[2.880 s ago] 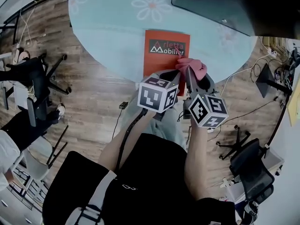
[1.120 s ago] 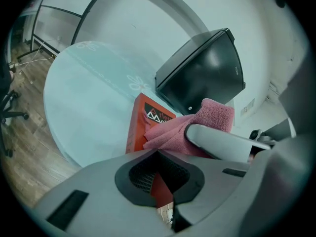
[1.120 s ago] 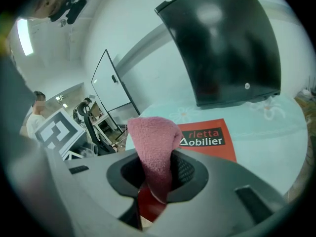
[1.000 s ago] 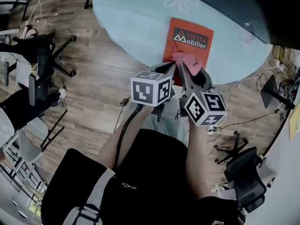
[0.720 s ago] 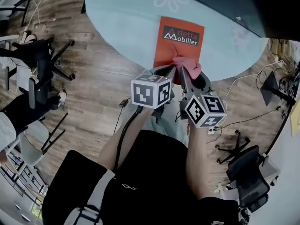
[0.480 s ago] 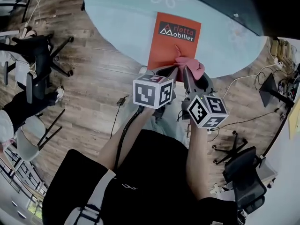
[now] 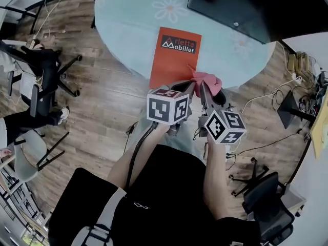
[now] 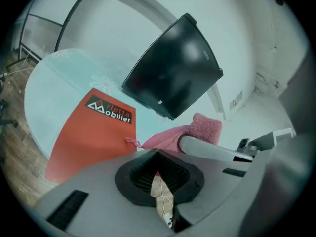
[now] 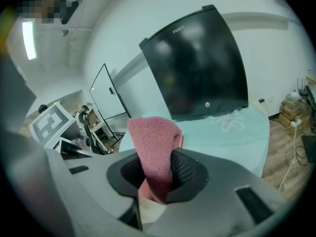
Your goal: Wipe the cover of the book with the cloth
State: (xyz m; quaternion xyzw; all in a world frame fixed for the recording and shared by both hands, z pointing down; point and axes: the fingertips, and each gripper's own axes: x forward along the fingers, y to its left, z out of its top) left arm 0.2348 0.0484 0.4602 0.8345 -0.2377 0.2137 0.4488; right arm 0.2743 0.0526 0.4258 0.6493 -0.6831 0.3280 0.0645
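Round pale-blue bench (image 7: 128,29) carrying an orange book (image 7: 173,60), which lies flat, cover up, its near end at the bench's near edge. A black monitor (image 7: 233,9) stands to the far right of the book, apart from it. Bare bench lies to the book's left and far side. The right gripper (image 7: 204,84) has its fingers (image 9: 186,169) clamped on a pink cloth (image 7: 209,81). The cloth is bunched just right of the book's near right corner, and a small tag of it reaches the book's edge. The left gripper (image 7: 190,86), just left of the cloth, has its fingers (image 8: 142,174) drawn together with nothing between them. On the wooden floor (image 7: 102,106) below, office chairs (image 7: 43,78) stand well to the left and cables (image 7: 266,76) lie to the right.
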